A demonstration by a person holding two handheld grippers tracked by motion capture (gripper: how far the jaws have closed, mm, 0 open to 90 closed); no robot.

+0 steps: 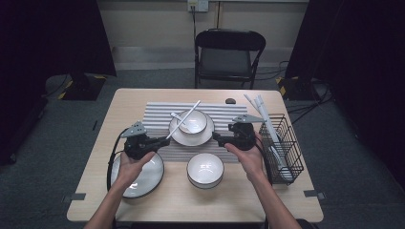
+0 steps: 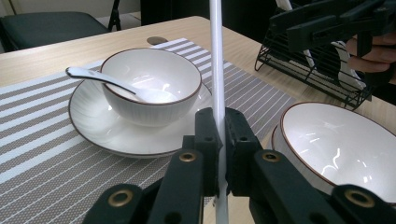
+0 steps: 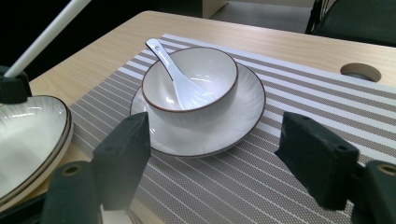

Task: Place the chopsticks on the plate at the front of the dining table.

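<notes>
My left gripper (image 1: 160, 141) (image 2: 220, 126) is shut on a white chopstick (image 1: 184, 119) (image 2: 216, 56), which slants up over a small bowl (image 1: 198, 125) (image 2: 149, 79). That bowl holds a white spoon (image 1: 179, 118) (image 3: 170, 70) and stands on a saucer (image 1: 191, 138) (image 3: 243, 116) on the striped placemat (image 1: 157, 114). My right gripper (image 1: 217, 138) (image 3: 217, 140) hovers low at the saucer's right edge. It is open, its jaws wide apart with nothing between them.
A second white bowl (image 1: 205, 168) (image 2: 341, 144) sits in front of the mat. A shallow plate (image 1: 148, 179) (image 3: 28, 135) lies under my left hand. A black wire basket (image 1: 282, 143) with white utensils stands at the right. A folding chair (image 1: 229, 52) is behind the table.
</notes>
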